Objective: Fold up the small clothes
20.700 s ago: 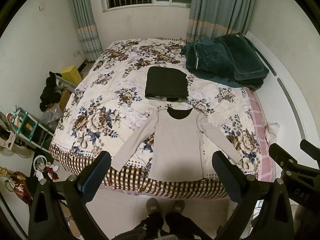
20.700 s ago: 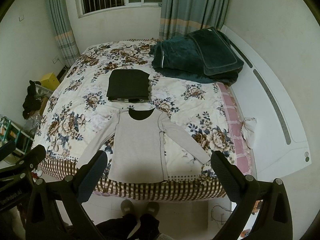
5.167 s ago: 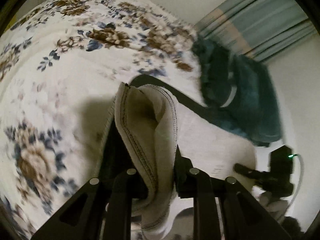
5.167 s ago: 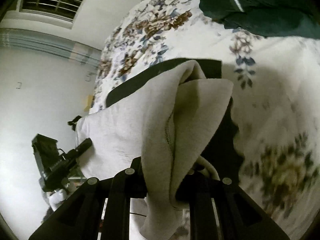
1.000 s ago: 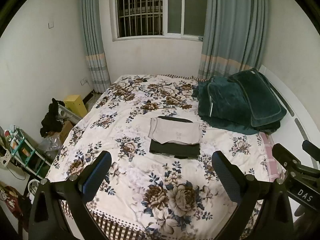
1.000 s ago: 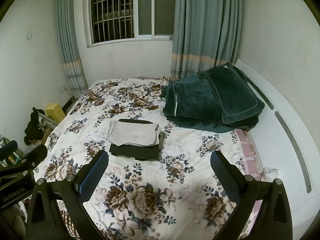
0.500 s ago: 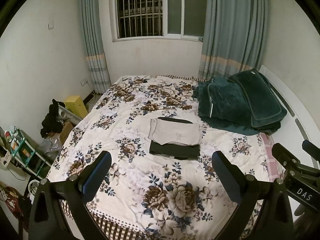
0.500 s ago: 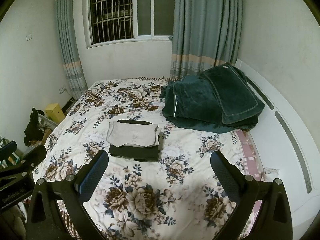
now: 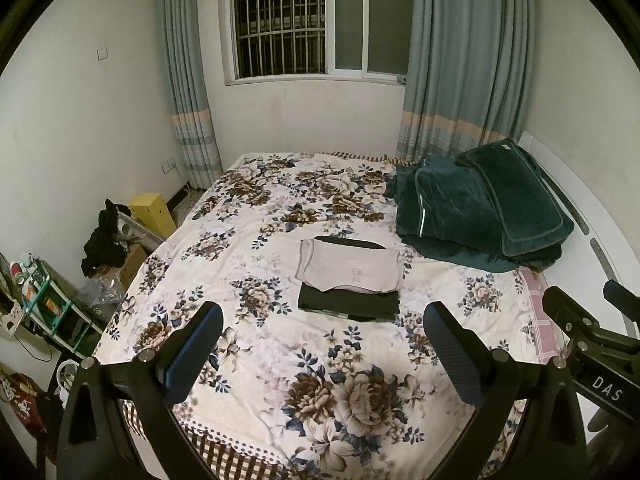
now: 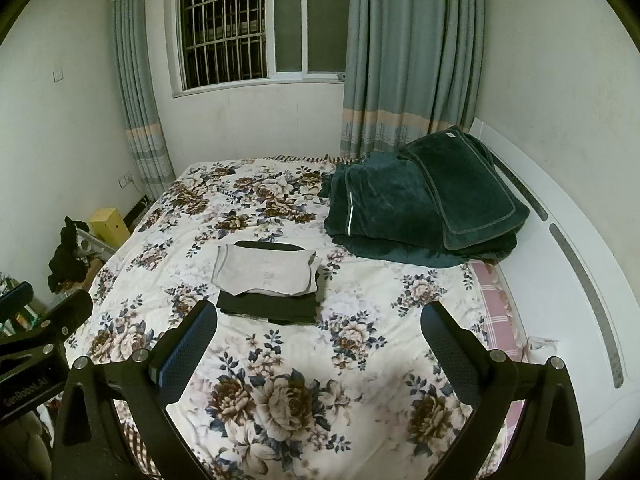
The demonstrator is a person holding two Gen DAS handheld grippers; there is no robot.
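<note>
A folded grey top (image 9: 350, 270) lies on a folded black garment (image 9: 349, 305) near the middle of the bed (image 9: 280, 344). The grey piece covers the far part of the black one, whose near edge and a strip at the far side show. From the right wrist view the same stack appears left of centre, grey top (image 10: 266, 270) over black garment (image 10: 267, 307), on the flowered bedspread (image 10: 304, 392).

Both tools are held back over the foot of the bed, well apart from the stack and touching no cloth. The left tool (image 9: 322, 350) has its fingers spread wide with nothing between them. The right tool (image 10: 318, 348) is likewise spread wide and empty. Each tool shows at the edge of the other's view.

To the right of the stack, near the head of the bed, sits a heap of dark green blankets (image 9: 480, 216). Behind the bed is a barred window (image 9: 280, 20) flanked by grey-blue curtains (image 9: 460, 60). On the floor to the left stand a yellow box (image 9: 152, 210), a dark bundle of clothes (image 9: 104, 240) and a small green rack (image 9: 44, 300).
</note>
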